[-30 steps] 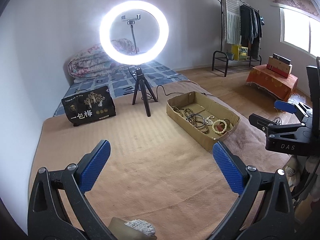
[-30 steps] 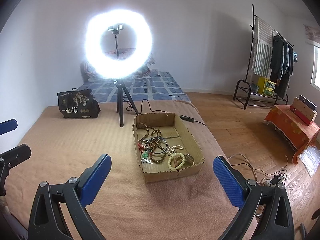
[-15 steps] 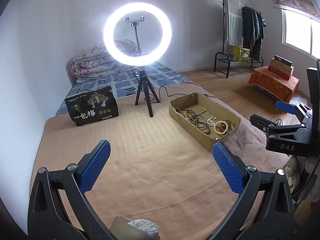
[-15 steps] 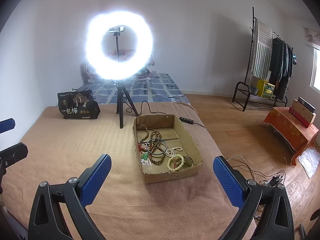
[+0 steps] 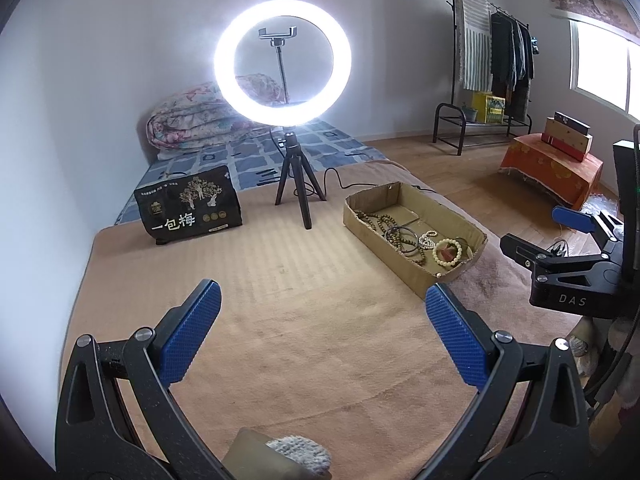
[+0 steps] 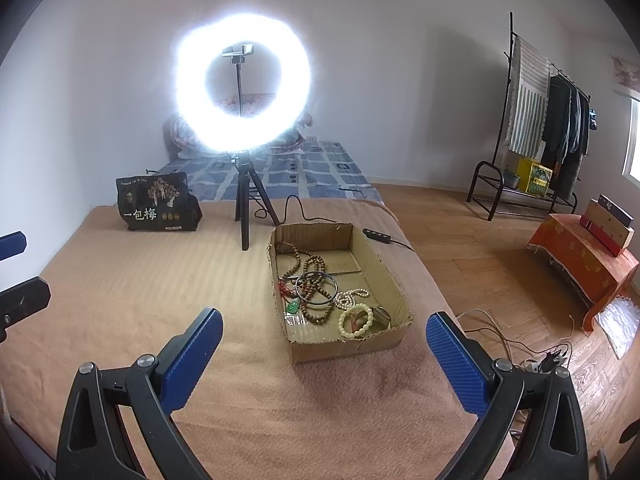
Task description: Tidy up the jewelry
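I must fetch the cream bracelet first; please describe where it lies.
On the brown blanket stands a cardboard box. The cream bracelet lies in its nearest corner, beside the white pearls; its beads are bigger and yellower.

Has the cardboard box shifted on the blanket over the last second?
No. The cardboard box keeps its place beside the ring light tripod; its small drift in frame matches the tripod's, so only the camera moved.
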`<state>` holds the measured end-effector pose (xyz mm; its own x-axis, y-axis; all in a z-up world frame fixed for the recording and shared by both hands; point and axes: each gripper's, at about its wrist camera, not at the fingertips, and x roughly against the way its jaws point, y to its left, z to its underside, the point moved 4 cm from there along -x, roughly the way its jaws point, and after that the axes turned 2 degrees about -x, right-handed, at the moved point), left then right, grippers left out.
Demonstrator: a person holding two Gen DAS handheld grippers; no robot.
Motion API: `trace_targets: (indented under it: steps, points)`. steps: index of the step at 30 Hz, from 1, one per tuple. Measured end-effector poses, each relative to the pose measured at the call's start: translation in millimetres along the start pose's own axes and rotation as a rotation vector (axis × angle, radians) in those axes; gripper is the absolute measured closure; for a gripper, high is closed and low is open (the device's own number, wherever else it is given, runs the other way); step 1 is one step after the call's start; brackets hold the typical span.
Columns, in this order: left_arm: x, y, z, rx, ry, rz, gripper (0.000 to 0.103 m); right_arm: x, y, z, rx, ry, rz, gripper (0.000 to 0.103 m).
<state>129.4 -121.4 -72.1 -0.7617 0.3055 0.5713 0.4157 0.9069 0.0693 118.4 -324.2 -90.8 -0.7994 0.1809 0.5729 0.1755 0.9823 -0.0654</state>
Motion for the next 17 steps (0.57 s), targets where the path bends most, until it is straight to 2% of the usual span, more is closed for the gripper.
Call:
trace_targets:
  steps: [17]
  points:
    - [-1.0,2.6,3.6,0.002,-0.025,-0.040,0.000,-7.0,1.0,6.0,0.003,0.020,-0.006,0.000]
